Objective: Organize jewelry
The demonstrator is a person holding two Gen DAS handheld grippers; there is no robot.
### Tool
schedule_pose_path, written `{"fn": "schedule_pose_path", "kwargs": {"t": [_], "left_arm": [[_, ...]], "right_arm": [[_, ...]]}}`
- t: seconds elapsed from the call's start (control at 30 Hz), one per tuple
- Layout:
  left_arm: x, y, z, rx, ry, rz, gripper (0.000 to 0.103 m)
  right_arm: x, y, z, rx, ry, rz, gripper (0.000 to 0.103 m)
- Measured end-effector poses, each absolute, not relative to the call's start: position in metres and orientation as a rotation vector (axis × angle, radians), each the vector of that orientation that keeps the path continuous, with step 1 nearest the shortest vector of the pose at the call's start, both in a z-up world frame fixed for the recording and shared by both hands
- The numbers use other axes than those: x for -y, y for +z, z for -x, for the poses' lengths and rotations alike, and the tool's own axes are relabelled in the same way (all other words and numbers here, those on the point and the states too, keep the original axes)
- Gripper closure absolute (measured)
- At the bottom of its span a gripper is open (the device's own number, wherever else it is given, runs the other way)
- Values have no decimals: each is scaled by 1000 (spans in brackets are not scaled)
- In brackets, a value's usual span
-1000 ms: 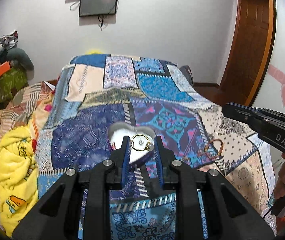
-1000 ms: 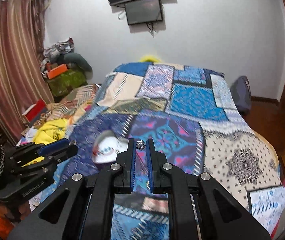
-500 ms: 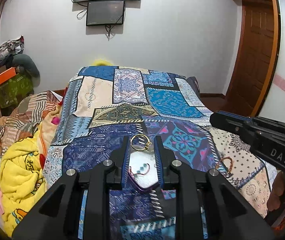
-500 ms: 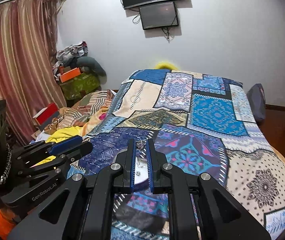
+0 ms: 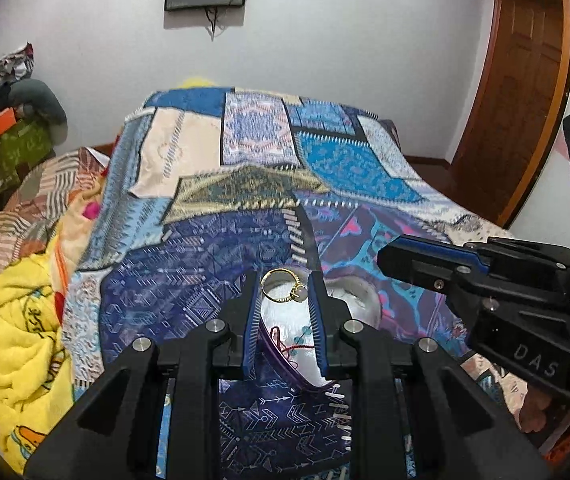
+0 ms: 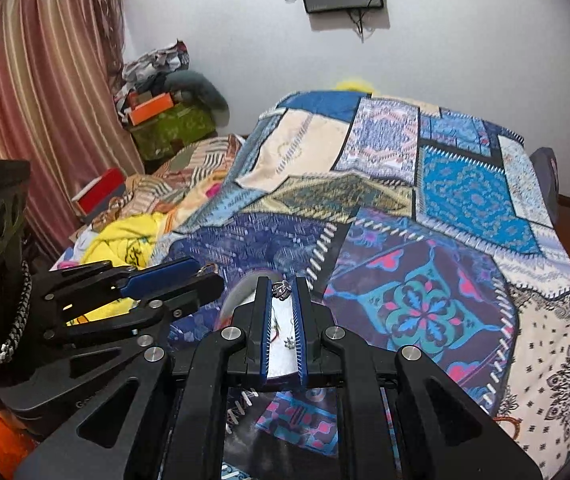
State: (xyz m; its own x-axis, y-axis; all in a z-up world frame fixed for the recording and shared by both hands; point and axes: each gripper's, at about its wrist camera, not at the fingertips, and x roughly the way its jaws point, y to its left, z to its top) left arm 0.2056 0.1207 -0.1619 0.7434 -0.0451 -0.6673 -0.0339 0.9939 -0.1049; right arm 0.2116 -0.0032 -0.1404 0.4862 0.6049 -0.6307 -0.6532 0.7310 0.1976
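**Q:** Where is the gold ring [image 5: 284,290], and how does it lie?

**A:** Clamped at the tips of my left gripper [image 5: 284,294], frame center in the left view. The band spans the gap side to side, its stone toward the right-hand finger. The hoop faces the camera, tilted slightly.

**Q:** And the tray [image 5: 355,307]?

**A:** Directly below and just beyond the ring. It is white, heart-shaped with a purple rim, on the bed [image 5: 365,168]. A red cord and teal beads already lie in it, lower center between my fingers.

**Q:** Right side?

**A:** My right gripper [image 6: 282,293] is pinched on a small silver ring [image 6: 282,290], center of the right view, over the same tray [image 6: 237,292]. Its jaws are nearly together.

**Q:** Which is nearer the tray?

**A:** Both hover above it; I cannot tell which is lower. They sit close together, the left gripper [image 6: 201,276] showing at left center in the right view.

**Q:** What does the next move turn on?

**A:** My judgement: each ring is over the tray, so parting the jaws should drop it in. The risk is the two grippers colliding.
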Motion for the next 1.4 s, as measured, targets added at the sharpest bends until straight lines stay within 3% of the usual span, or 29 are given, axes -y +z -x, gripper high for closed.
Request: {"fn": "schedule_pose_path", "kwargs": {"t": [0.8, 0.97, 1.27, 1.4], "left_arm": [[-126, -190, -224, -800, -46, 120, 80], [-131, -183, -218, -775, -25, 116, 71], [-151, -171, -209, -740, 60, 106, 71], [-157, -168, -206, -736, 72, 118, 71]], "right_arm": [[-12, -162, -225, -803, 794, 110, 94], [-16, -162, -224, -801, 798, 119, 94], [-25, -167, -223, -822, 807, 152, 94], [-25, -165, -221, -819, 798, 165, 86]]}}
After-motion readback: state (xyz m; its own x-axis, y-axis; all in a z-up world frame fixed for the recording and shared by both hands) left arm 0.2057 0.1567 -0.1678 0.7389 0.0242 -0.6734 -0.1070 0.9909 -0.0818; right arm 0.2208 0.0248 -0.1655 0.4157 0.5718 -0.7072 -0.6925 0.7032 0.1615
